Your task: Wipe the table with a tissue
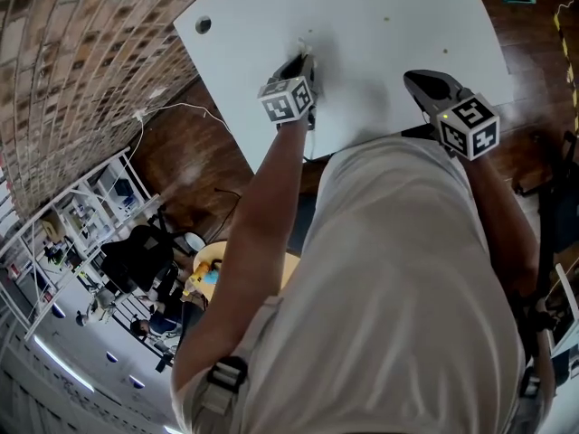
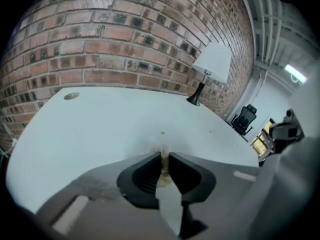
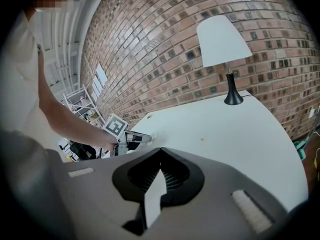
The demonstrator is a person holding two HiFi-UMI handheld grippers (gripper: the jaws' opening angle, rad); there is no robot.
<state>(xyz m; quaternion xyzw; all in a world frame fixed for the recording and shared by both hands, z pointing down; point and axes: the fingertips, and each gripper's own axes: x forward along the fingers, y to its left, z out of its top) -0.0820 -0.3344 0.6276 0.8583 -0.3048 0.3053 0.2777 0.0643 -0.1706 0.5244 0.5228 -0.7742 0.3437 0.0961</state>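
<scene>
A white table (image 1: pixel 380 25) fills the top of the head view. My left gripper (image 1: pixel 304 60) rests low over its near-left part, shut on a small crumpled tissue (image 1: pixel 303 43) whose tip touches the tabletop. In the left gripper view the tissue (image 2: pixel 163 165) is pinched between the dark jaws of the left gripper (image 2: pixel 164 155), over the table (image 2: pixel 100 124). My right gripper (image 1: pixel 418 81) hovers over the near-right edge, shut with nothing in it. In the right gripper view its tips (image 3: pixel 160 149) meet, and the left gripper (image 3: pixel 134 138) with the tissue (image 3: pixel 150 138) shows beyond them.
A black-stemmed lamp with a white shade (image 3: pixel 222 39) stands at the table's far end by the brick wall (image 2: pixel 125 34). A round cable hole (image 1: pixel 203 25) lies near the table's left corner. A small yellowish speck (image 2: pixel 162 132) sits just ahead of the tissue. An office chair (image 2: pixel 245 118) stands past the table.
</scene>
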